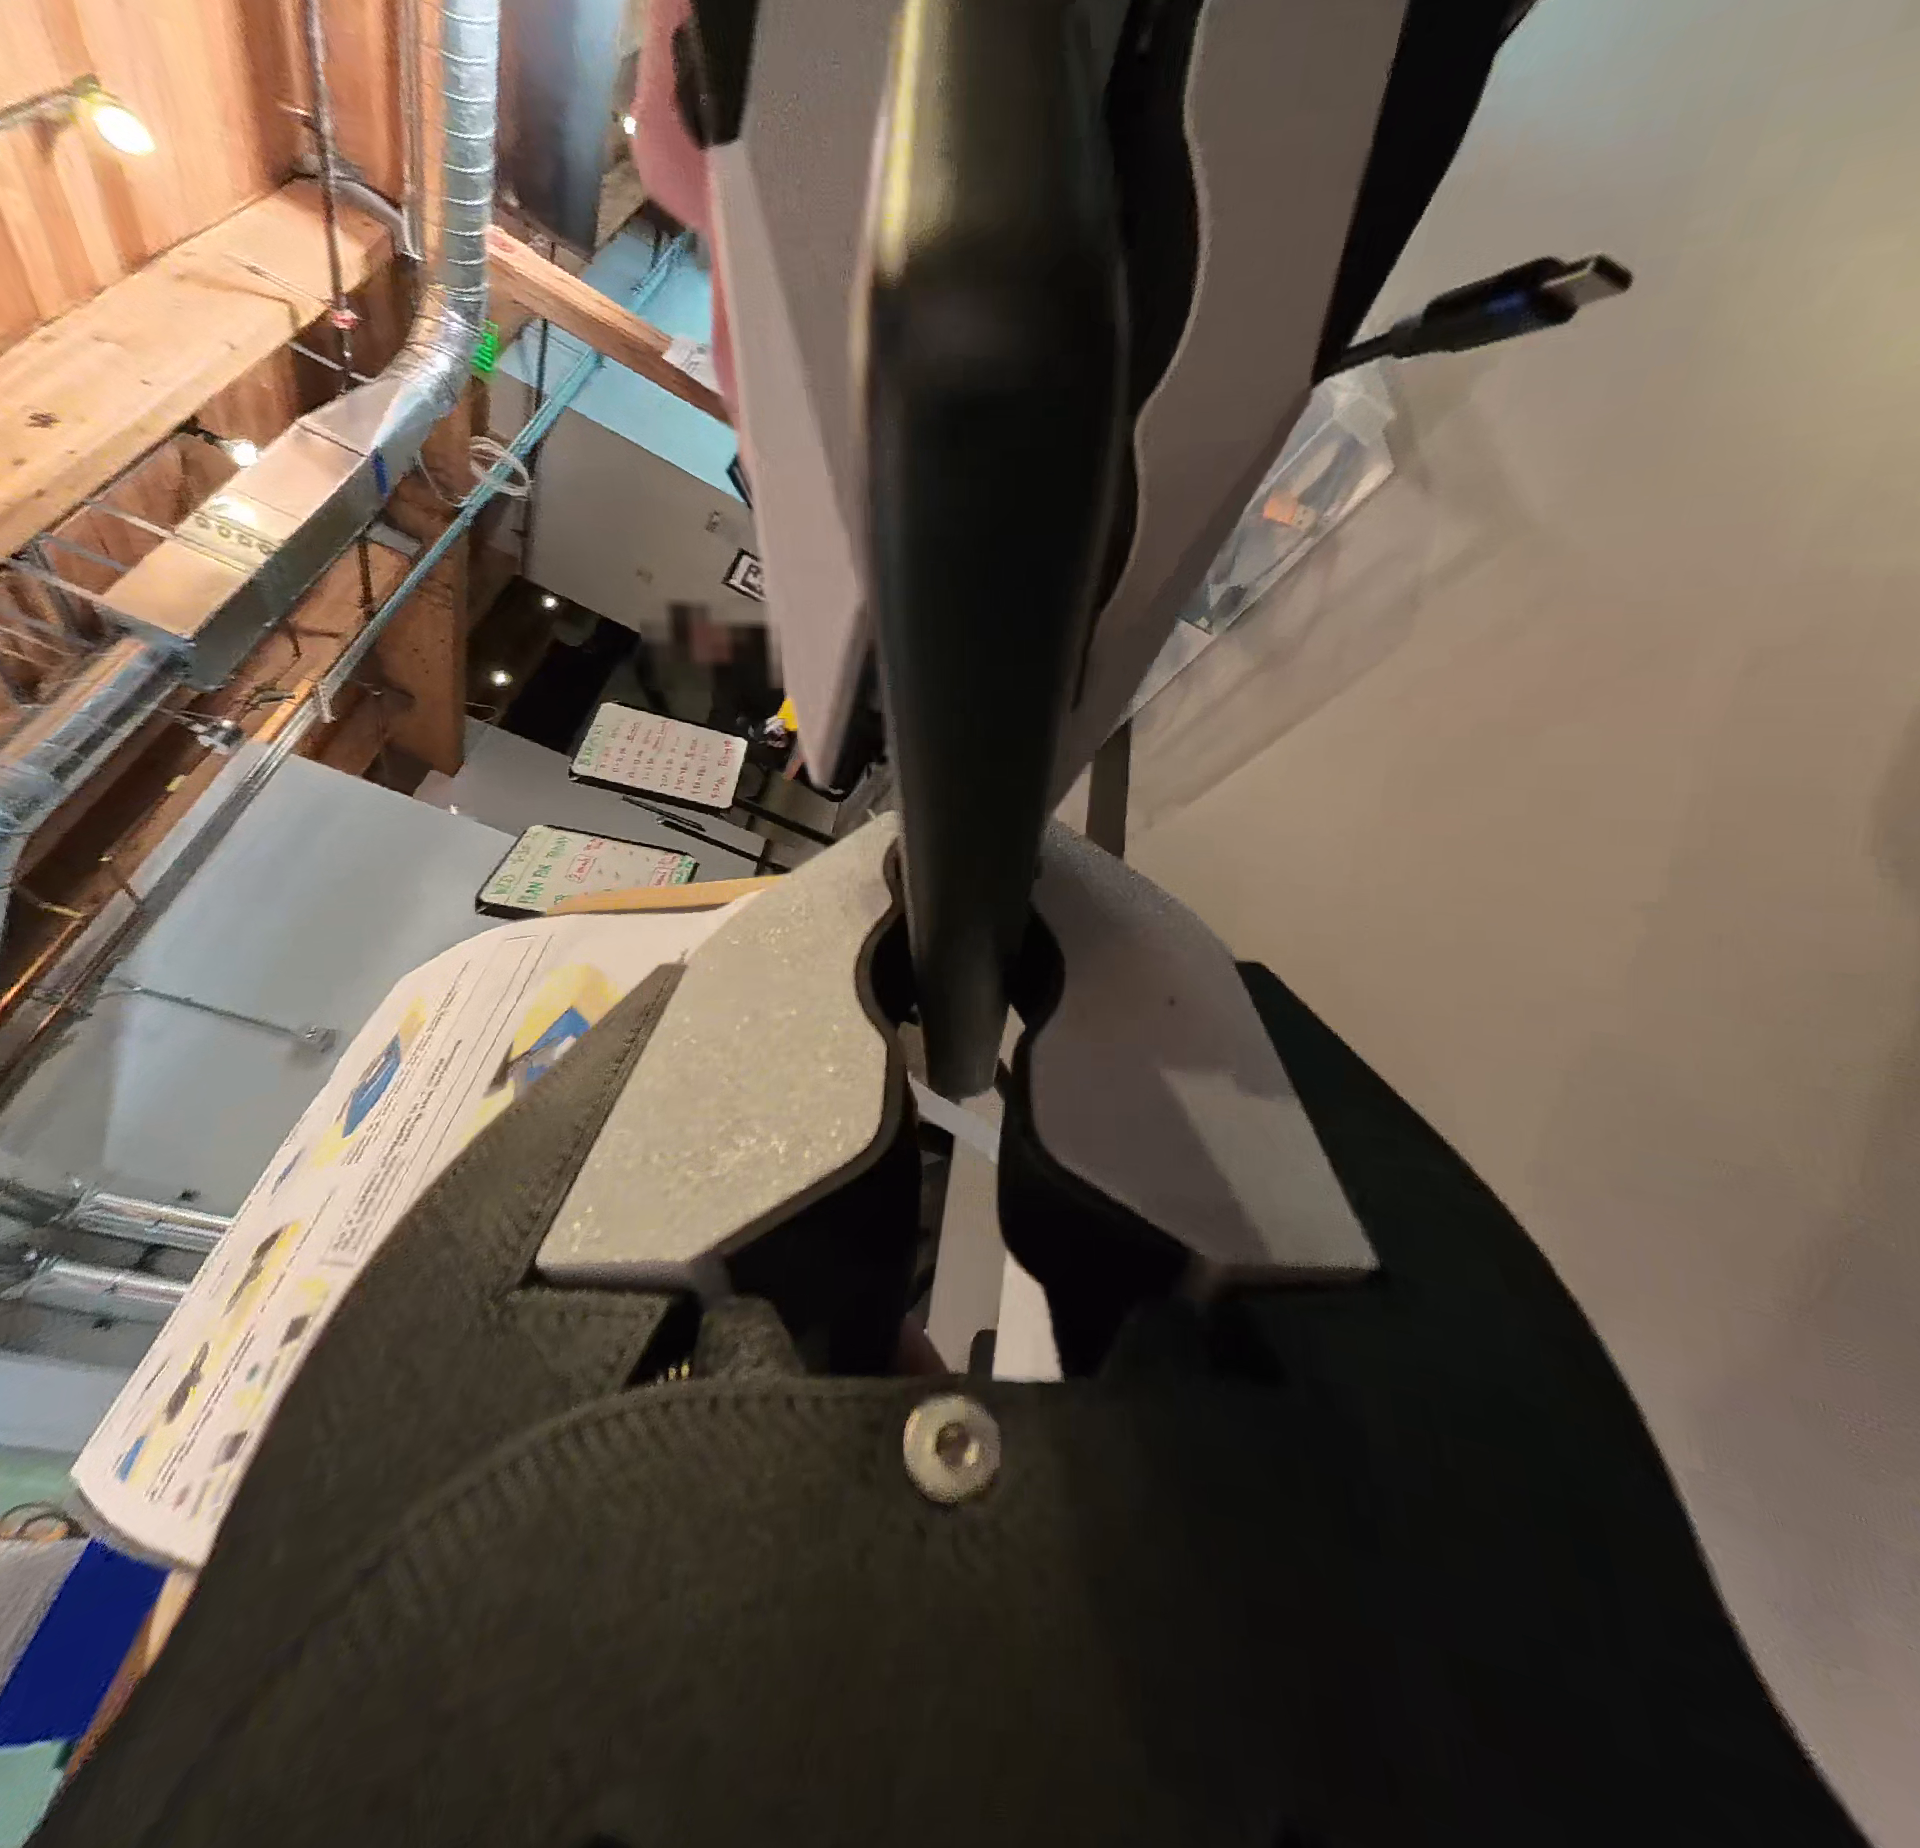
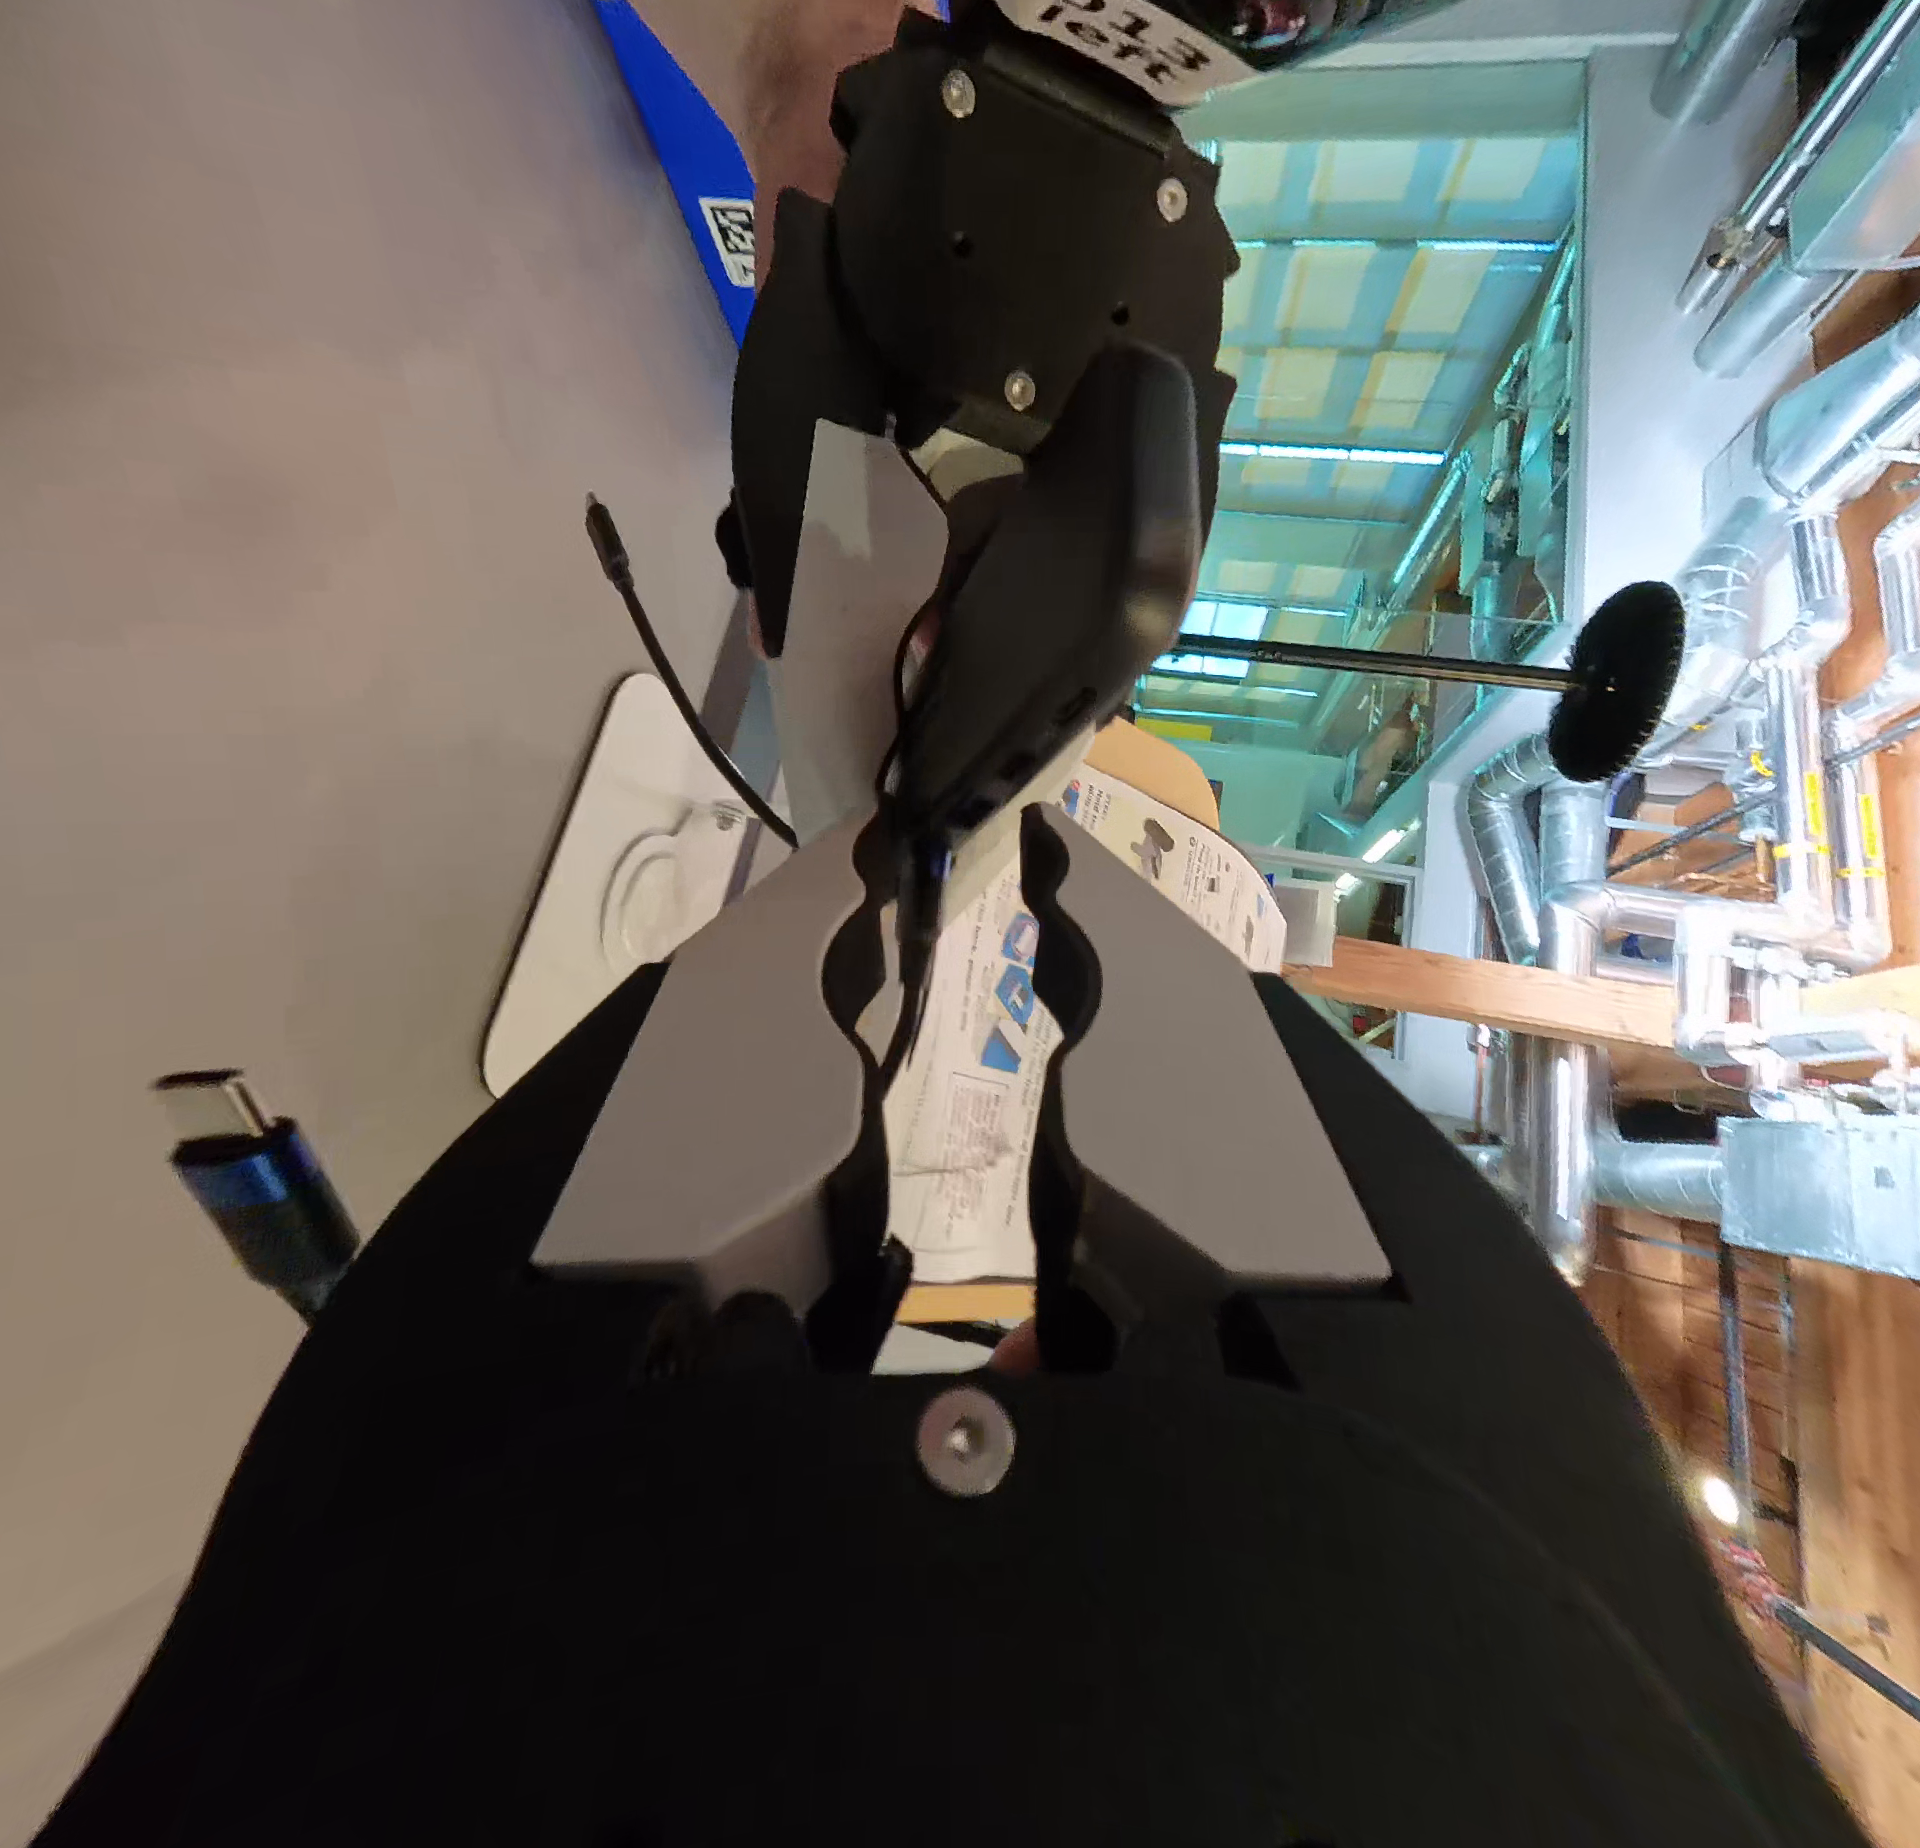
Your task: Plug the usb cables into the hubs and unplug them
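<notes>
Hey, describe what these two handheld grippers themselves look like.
Both grippers, left and right, are alike: black textured plastic bodies, flat grey finger plates with wavy black-edged inner rims, and a silver hex screw at the base. The left one's body bears a white label.

Wooden ceiling beams (image 1: 197, 323), silver ducts (image 2: 1621, 915), pale table (image 1: 1610, 863), lit lamp (image 1: 120, 125).

Left hand-held gripper (image 2: 940, 749) clamps a black hub (image 2: 1081, 593) above the grey table (image 2: 260, 551).

- The left wrist view sits tight behind the dark hub (image 1: 977, 510), rolled sideways, facing the other gripper.
- The right wrist view looks back, sharing that hub (image 2: 1091, 593).
</notes>
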### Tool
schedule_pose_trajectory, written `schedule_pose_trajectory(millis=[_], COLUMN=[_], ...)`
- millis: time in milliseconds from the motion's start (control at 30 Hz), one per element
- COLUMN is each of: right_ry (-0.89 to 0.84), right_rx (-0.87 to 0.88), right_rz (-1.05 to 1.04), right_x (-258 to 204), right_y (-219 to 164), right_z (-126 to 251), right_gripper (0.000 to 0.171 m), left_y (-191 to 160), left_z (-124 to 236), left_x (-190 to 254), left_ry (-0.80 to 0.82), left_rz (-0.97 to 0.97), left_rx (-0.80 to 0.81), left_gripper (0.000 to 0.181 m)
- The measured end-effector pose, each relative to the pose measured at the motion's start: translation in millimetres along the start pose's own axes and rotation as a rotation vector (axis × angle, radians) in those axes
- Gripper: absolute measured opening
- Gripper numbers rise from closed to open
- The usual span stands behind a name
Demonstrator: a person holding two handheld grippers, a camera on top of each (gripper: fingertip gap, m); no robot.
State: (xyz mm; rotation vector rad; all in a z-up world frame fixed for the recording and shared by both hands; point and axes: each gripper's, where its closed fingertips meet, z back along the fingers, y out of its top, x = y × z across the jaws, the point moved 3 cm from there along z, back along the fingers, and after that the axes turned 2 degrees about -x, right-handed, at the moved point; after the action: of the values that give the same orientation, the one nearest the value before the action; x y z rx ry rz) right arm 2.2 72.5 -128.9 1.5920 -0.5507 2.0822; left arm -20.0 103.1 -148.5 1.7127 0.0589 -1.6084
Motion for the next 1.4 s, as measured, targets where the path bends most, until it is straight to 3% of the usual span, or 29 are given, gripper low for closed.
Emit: schedule_pose_trajectory(millis=[33,300,467,567,667,800,967,1133,1400], right_ry=[0.019,0.07,0.082,0.101,0.115,0.118,0.076,0.032,0.092], right_rx=[0.013,-0.008,-0.174,-0.271,-0.35,-0.363,-0.389,-0.353,-0.396], right_rz=[-0.01,-0.101,-0.126,-0.151,-0.174,-0.188,-0.128,-0.116,-0.09], right_x=[-2.0,-4.2,-1.6,-2.5,-3.1,-2.8,1.2,6.7,0.4], right_y=[2.1,-2.1,-29.6,-47.0,-60.1,-59.4,-59.4,-61.6,-68.9], right_z=[-0.8,-3.2,-11.9,-18.1,-23.3,-25.6,-25.3,-23.1,-25.5], right_gripper=[0.02,0.009,0.009,0.009,0.009,0.009,0.009,0.018,0.009], left_y=[0.9,-1.0,-22.0,-14.8,-2.1,1.1,-0.2,6.5,14.9], left_z=[-1.5,-5.7,-1.7,1.4,0.1,-4.6,-8.7,-5.0,-4.8], left_x=[1.9,-0.9,-13.1,-18.7,-16.9,-19.8,-16.5,-20.1,-15.7], left_ry=[-0.005,0.018,0.032,0.068,0.085,0.172,0.196,0.221,0.172], left_rz=[-0.005,0.037,0.014,-0.05,-0.116,-0.207,-0.245,-0.243,-0.146], left_rx=[-0.004,-0.025,-0.22,-0.276,-0.303,-0.363,-0.364,-0.316,-0.211], left_gripper=[0.013,0.016,0.061,0.065,0.065,0.035,0.013,0.012,0.013])
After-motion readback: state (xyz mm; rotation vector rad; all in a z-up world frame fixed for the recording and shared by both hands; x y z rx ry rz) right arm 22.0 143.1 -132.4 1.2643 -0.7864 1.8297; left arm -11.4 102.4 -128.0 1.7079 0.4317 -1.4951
